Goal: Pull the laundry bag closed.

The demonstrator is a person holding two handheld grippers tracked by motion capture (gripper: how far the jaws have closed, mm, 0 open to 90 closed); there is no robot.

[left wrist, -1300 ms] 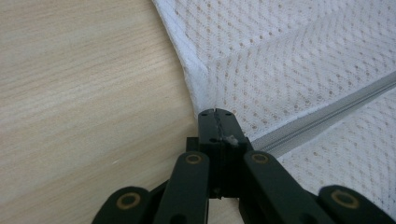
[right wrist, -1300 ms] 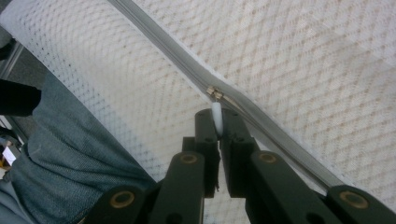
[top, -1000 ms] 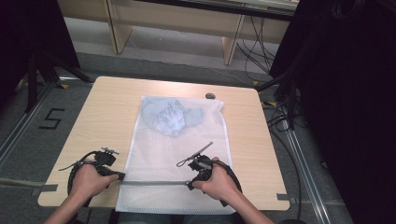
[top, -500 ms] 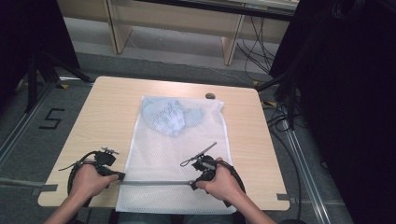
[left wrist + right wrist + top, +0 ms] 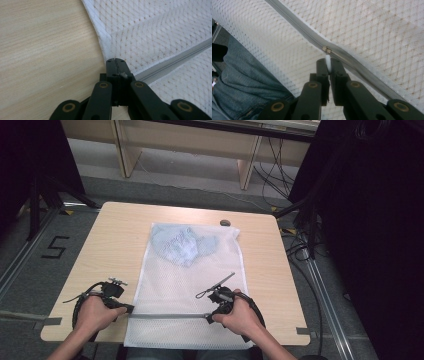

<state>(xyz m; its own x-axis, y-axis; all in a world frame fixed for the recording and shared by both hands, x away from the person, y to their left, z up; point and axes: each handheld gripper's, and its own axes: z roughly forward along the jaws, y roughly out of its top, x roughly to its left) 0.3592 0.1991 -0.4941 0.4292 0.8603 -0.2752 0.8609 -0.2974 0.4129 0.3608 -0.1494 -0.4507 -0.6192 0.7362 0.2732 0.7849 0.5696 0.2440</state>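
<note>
Right gripper, clenched on the white zipper pull, has slid right along the white mesh laundry bag's grey zipper while the left gripper pinches the near-left end, so zipping is progressing.

High view above the near edge, facing forward and down on the table, both gripper views close on the mesh bag's zipper, shared with the high view.

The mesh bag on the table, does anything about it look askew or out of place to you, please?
Slightly: the mesh bag hangs over the table's near edge, and the blue cloth inside is bunched at its far end.
</note>
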